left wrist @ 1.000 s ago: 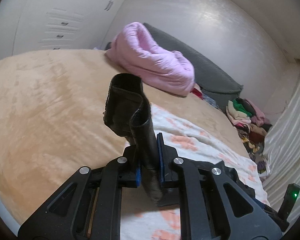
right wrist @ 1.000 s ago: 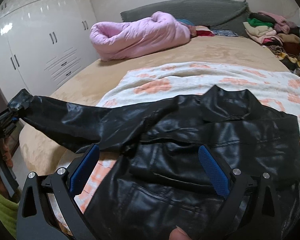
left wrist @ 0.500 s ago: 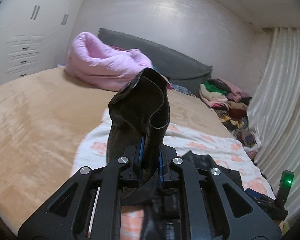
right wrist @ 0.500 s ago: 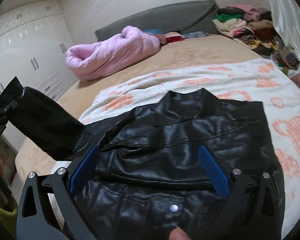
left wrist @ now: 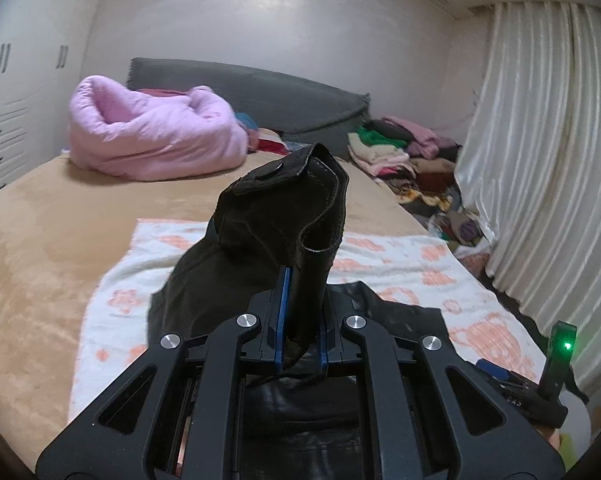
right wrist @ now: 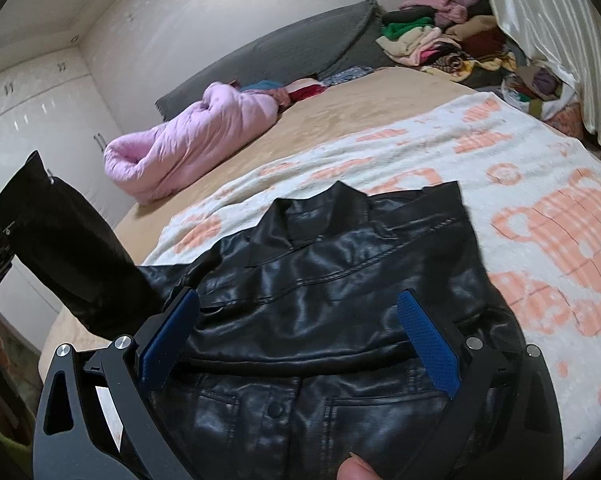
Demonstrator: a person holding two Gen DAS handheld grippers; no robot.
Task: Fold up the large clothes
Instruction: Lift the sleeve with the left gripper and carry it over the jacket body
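Left claw (left wrist: 300, 320): matte black frame with triangular cut-outs in each arm, four round silver screw heads across the linkage, and thin blue pads lining the inner finger faces. Right claw (right wrist: 296, 340): identical black frame, silver screws at the pivots, and blue textured pads (right wrist: 426, 344). A black upright stub carries a green lamp (left wrist: 566, 346). A yellow-green sleeve (right wrist: 4, 450) shows at the frame edge.

free: tan bedspread (left wrist: 60, 240) left | blocked: pink duvet (left wrist: 152, 140), clothes pile (left wrist: 400, 152) far end
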